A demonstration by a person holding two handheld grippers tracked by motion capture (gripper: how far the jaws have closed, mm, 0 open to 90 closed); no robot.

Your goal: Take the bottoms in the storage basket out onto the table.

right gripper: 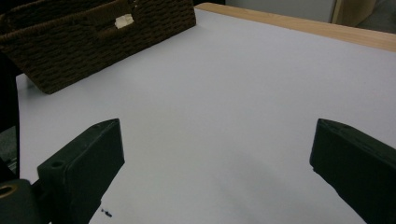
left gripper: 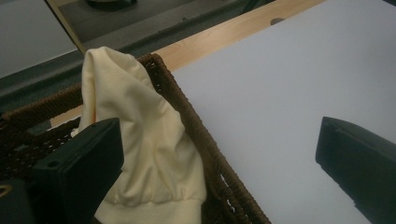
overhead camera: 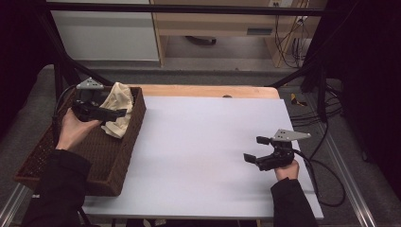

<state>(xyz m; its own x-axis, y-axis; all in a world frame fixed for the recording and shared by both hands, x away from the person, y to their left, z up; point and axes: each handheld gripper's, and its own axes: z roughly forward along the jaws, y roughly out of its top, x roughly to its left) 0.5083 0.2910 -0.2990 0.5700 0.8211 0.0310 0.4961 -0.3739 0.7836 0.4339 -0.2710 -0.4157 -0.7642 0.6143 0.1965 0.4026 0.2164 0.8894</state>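
Cloth point(overhead camera: 117, 109) hangs over the basket point(overhead camera: 101, 161) rim at far left; we see left tongs point(overhead camera: 115, 113) gaping beside it, right tongs point(overhead camera: 256, 149) gaping over the counter point(overhead camera: 203, 156).

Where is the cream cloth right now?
In the high view the cream cloth lies at the far end of the wicker basket on the table's left, draped over its rim, beside the open left gripper.

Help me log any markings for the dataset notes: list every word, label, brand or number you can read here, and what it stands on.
None can be read.
The wicker basket, the pale yellow cloth and the white table sheet bear no print.
The left gripper and the right gripper show no legible marking.
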